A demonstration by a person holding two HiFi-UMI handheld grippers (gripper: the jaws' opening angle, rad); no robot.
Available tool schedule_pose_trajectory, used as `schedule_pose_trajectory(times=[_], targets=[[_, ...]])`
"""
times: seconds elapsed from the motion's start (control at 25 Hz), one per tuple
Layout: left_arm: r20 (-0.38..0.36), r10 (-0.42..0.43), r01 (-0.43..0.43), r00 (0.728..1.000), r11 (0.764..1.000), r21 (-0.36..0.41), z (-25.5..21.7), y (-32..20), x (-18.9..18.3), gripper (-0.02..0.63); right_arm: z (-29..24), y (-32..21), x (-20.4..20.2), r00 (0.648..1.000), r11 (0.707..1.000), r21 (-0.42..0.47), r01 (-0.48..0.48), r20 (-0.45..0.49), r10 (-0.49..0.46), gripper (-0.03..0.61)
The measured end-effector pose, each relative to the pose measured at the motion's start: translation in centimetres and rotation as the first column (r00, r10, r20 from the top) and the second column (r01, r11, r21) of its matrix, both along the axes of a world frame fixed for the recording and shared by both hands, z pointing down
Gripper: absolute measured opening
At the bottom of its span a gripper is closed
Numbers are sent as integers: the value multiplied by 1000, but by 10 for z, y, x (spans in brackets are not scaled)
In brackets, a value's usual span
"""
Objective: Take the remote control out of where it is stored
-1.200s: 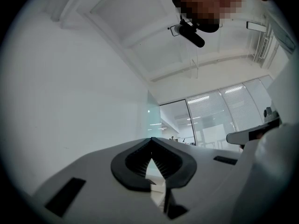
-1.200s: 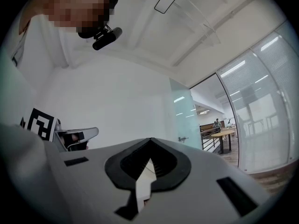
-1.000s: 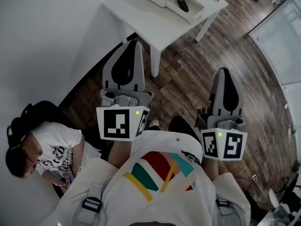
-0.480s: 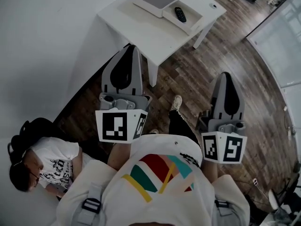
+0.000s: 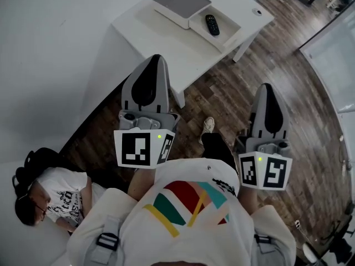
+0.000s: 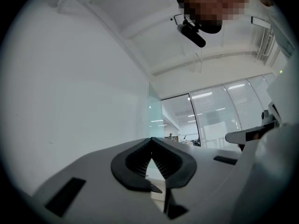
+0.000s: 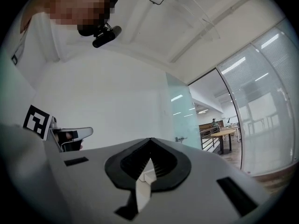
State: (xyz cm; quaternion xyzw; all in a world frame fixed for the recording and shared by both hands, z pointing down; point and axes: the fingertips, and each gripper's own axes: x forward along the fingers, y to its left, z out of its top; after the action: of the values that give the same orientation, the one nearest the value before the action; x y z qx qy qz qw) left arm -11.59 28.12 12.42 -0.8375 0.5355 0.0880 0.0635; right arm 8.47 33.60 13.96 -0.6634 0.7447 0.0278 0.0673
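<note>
A black remote control (image 5: 212, 25) lies in the open tray part of a white storage box (image 5: 233, 29) on a small white table (image 5: 161, 35), far ahead in the head view. A grey lid panel (image 5: 181, 0) covers the box's left half. My left gripper (image 5: 153, 60) is held up over the table's near edge, jaws shut and empty. My right gripper (image 5: 267, 89) hangs over the wooden floor to the right of the table, also shut and empty. In the left gripper view (image 6: 150, 141) and the right gripper view (image 7: 150, 141) the tips meet with nothing between them.
A white wall runs along the left. A person in a white printed shirt (image 5: 61, 195) sits on the floor at the lower left. Glass partitions (image 5: 333, 43) stand at the right. A small round object (image 5: 256, 11) rests on the table's far corner.
The table and box have shifted slightly lower in the head view, so I have come a little closer. A foot has stepped forward. Both grippers stay shut.
</note>
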Motion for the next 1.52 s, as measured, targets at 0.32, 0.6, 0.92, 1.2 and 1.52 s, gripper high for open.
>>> schedule_pose_trajectory(times=[0.32,0.6,0.92,1.2,1.52], targets=[[38,-61,61,997,998,-16,-5,-44,27,6,6,-56,38,996,998,-18,59,69,-58,0],[45,-76,78,996,996,-36,-6,-76,47,6,9,-93,51,992,994,-55,99,87,-94,0],[30,-93,95,995,994,-60,2,-126,79,6,16,-133,82,988,988,-93,124,104,-114,0],[61,-110,114,992,990,-79,11,-154,107,6,31,-171,110,982,982,-113,149,133,-133,0],[79,-139,144,987,987,-65,1,-176,105,6,34,-198,108,971,971,-138,194,168,-170,0]])
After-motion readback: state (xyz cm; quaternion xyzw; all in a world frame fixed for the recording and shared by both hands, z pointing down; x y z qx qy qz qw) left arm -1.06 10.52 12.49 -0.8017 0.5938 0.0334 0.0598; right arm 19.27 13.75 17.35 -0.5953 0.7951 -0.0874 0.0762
